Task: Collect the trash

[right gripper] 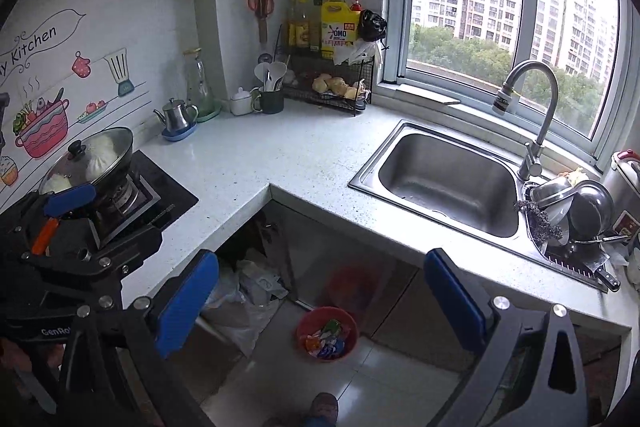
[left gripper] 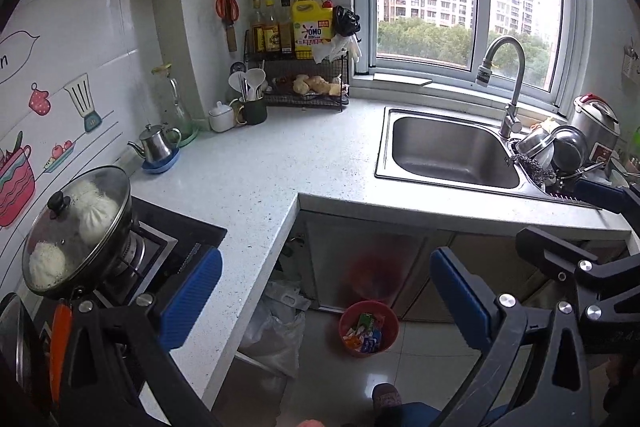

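trash in red bin, both grippers agape above

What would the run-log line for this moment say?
left gripper: open, empty | right gripper: open, empty | red bin: floor, wrappers inside | countertop: no trash seen

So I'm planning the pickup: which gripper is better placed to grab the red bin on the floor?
Probably right, narrowly. Both are open, empty and high above the counter. The red bin sits nearly centred between the right gripper fingers; the left gripper sees it off-centre.
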A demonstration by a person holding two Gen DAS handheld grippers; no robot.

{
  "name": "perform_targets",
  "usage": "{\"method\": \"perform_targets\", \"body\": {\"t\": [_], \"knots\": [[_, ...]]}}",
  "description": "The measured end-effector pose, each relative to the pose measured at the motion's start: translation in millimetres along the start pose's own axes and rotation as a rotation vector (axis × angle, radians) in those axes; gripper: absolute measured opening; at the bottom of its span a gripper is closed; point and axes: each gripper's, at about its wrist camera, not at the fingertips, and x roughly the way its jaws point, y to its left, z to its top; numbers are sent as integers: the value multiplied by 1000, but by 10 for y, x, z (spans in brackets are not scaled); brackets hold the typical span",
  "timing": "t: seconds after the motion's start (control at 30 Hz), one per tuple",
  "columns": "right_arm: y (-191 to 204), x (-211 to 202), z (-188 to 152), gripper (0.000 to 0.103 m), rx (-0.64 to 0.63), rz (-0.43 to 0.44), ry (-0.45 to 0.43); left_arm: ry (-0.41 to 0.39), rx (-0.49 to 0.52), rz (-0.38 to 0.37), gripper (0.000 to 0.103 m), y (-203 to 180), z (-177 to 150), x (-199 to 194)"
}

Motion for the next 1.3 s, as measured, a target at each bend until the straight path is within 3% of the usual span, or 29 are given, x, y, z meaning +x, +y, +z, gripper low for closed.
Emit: {"method": "perform_targets", "body": {"t": [1.3], "knots": [[175,-94,-92,103,8,-13,42,37,-48,-6,103,64,-146,-134]]}}
